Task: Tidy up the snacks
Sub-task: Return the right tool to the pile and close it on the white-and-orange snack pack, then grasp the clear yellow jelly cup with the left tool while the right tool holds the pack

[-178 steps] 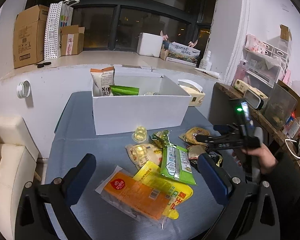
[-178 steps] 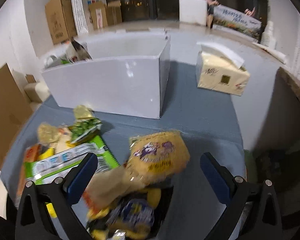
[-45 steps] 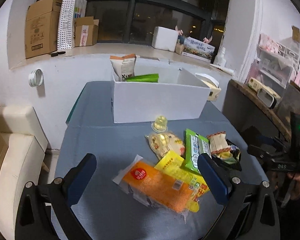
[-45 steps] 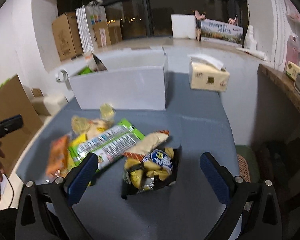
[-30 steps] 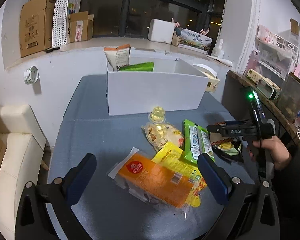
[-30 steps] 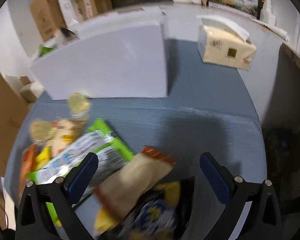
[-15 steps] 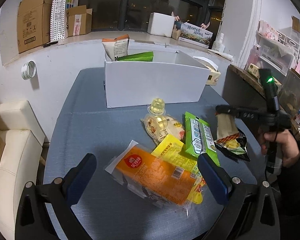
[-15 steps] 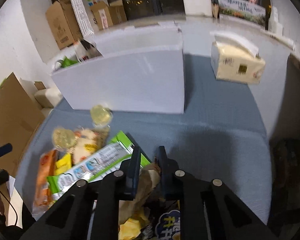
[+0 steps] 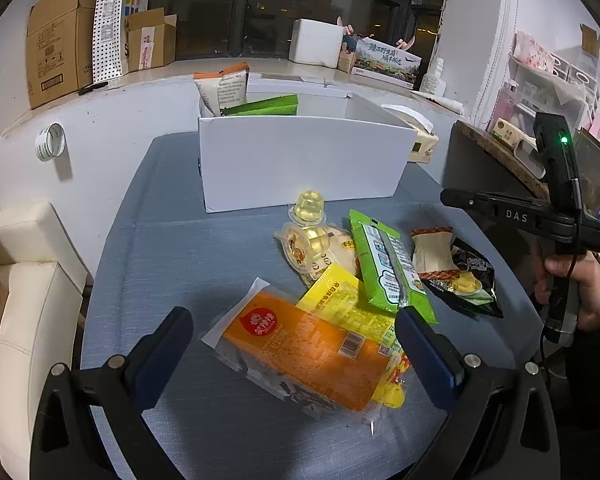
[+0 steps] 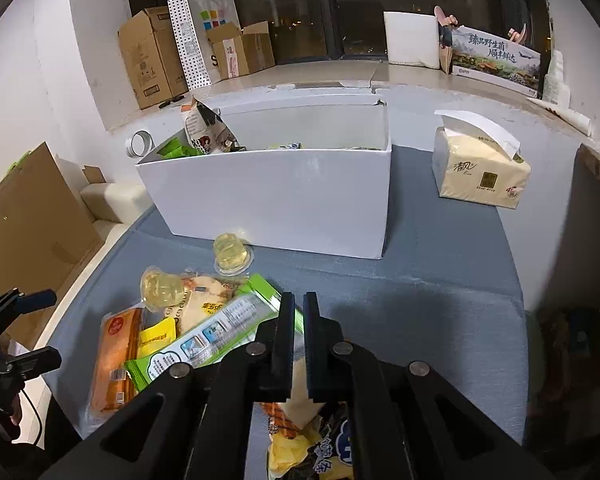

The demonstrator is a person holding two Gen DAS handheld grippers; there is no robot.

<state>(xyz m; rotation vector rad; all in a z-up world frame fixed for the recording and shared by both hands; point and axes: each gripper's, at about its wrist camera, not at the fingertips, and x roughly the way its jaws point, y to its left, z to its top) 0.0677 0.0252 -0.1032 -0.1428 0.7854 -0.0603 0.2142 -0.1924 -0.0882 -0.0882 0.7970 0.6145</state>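
The white box (image 9: pixel 300 168) (image 10: pixel 280 196) stands at the table's far side with a few packets inside. Snacks lie in front of it: a jelly cup (image 9: pixel 310 208), a green packet (image 9: pixel 384 264) (image 10: pixel 220 336), a yellow packet (image 9: pixel 340 304), an orange packet (image 9: pixel 300 356), and a beige packet (image 9: pixel 432 256) (image 10: pixel 300 404) resting on a black chip bag (image 9: pixel 472 280). My left gripper (image 9: pixel 296 352) is open over the orange packet. My right gripper (image 10: pixel 296 300) (image 9: pixel 446 196) hangs above the beige packet, shut, with nothing between its pads.
A tissue pack (image 10: pixel 480 176) sits right of the box. A wooden shelf (image 9: pixel 500 148) borders the table's right side. A white sofa (image 9: pixel 20 280) and flat cardboard (image 10: pixel 28 220) stand to the left. Cardboard boxes (image 9: pixel 56 60) line the window ledge behind.
The right gripper went from wide open to shut and rose off the table. The beige packet, tipped up half a second ago, lies flat. The left gripper kept still.
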